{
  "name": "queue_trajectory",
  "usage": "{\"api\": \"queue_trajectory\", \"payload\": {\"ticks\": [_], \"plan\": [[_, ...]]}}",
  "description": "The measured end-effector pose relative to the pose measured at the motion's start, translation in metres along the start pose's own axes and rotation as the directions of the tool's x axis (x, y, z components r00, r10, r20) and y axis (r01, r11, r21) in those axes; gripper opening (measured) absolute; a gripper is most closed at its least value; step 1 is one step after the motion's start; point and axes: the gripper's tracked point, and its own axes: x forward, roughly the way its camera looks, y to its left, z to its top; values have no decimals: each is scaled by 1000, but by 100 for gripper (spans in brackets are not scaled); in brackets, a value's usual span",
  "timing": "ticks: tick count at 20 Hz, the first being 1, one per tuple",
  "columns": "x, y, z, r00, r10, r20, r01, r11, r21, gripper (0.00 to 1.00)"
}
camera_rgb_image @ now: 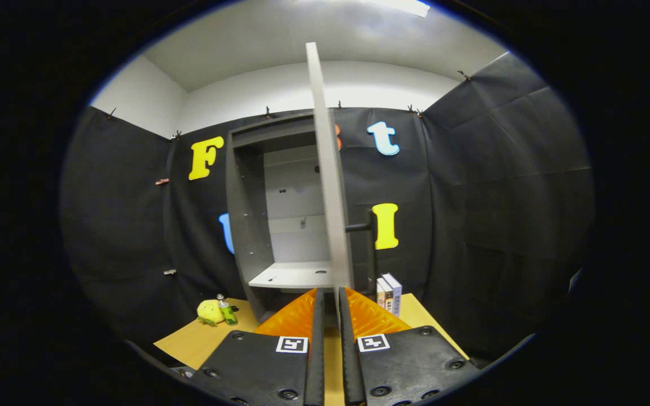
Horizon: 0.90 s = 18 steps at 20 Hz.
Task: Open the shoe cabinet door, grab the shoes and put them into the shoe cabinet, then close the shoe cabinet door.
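The tool (329, 299) has its fingers nearly together on the lower edge of the open cabinet door (325, 169), a stiff, light panel best swung by that edge or its handle (359, 227).

A staged recording booth is shown, not a lived-in home: black cloth (505, 186) is clipped up as walls beneath white wall and ceiling. A grey shoe cabinet (246, 214), door (329, 186) swung open, is set on a wooden bench (201, 341) beside books (389, 294), a bottle (227, 311) and a yellow plush toy (210, 311).
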Motion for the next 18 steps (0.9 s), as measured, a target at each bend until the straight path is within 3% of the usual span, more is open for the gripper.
{"api": "queue_trajectory", "payload": {"ticks": [2,5,10,18], "plan": [[2,24,-26,999,37,-21,-37,999,13,17],[8,56,-75,994,81,-78,-77,996,52,48],[23,97,-161,985,92,-148,-87,995,38,45],[59,114,-327,950,9,-313,2,999,35,45]]}}
